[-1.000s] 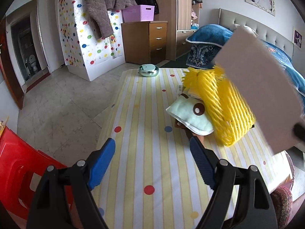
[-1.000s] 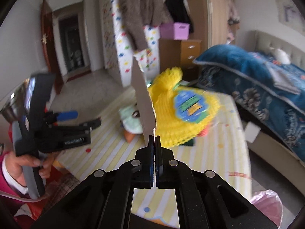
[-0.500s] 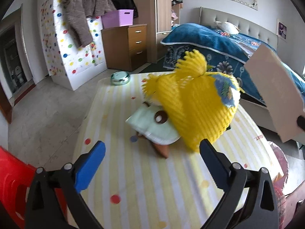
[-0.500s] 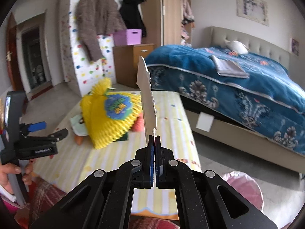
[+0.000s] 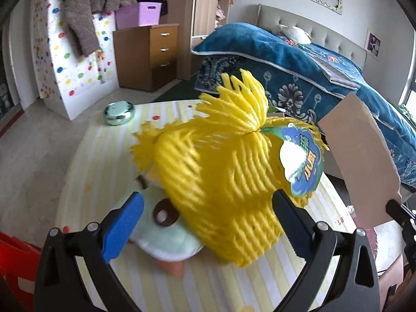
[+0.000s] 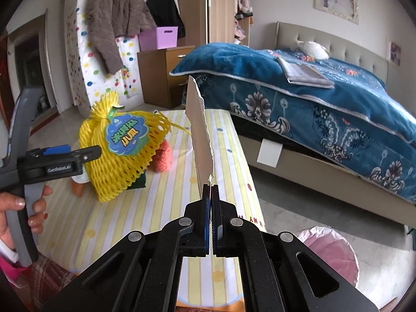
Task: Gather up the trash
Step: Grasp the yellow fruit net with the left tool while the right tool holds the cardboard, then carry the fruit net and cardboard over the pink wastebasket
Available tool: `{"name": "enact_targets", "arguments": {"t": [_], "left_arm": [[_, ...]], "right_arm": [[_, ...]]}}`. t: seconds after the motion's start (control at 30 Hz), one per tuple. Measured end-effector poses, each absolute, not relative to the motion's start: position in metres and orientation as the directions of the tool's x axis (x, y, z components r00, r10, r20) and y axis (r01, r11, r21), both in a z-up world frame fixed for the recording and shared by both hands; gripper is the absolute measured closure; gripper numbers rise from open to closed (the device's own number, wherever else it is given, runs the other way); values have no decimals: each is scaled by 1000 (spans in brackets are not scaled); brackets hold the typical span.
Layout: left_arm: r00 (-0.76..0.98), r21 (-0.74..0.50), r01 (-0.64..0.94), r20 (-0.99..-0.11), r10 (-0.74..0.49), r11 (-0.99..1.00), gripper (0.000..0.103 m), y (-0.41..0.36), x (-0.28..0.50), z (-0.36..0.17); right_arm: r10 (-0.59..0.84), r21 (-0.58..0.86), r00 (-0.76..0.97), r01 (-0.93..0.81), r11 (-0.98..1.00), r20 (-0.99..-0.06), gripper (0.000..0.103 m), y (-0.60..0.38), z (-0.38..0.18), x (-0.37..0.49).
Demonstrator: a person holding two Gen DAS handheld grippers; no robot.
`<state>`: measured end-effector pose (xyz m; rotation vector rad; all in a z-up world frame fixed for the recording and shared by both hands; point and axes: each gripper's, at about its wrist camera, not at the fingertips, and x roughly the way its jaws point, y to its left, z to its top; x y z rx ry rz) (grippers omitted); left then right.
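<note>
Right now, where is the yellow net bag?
The net bag lies on the striped table, left of the cardboard, leaning over a pale green pouch. In the left wrist view it fills the centre, just ahead of the open left hand-held gripper.

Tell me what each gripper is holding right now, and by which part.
The right gripper pinches a torn cardboard piece by its bottom edge. The left gripper is open around the yellow foam net, holding nothing.

One yellow net bag (image 5: 223,182), one cardboard piece (image 6: 200,143).
</note>
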<state>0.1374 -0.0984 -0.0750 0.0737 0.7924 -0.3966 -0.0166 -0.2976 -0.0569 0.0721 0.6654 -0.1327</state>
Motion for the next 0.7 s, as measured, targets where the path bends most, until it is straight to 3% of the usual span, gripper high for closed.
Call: {"name": "enact_targets", "arguments": {"t": [0.1, 0.2, 0.37, 0.43, 0.7], "left_arm": [[618, -108, 403, -700, -357, 909, 7, -102, 142, -78], [608, -116, 416, -701, -371, 902, 26, -103, 143, -80], [591, -146, 463, -685, -427, 874, 74, -103, 137, -76], [581, -165, 492, -669, -463, 855, 82, -104, 131, -71], [684, -128, 453, -584, -436, 882, 85, -87, 93, -28]], "right_arm": [[-93, 27, 770, 142, 990, -631, 102, -299, -61, -12], [-83, 32, 764, 134, 990, -640, 102, -298, -63, -9], [-75, 37, 762, 128, 991, -643, 102, -296, -65, -9], [-74, 38, 764, 128, 991, -641, 102, -295, -64, -11], [-88, 39, 788, 140, 989, -609, 102, -292, -50, -27]]}}
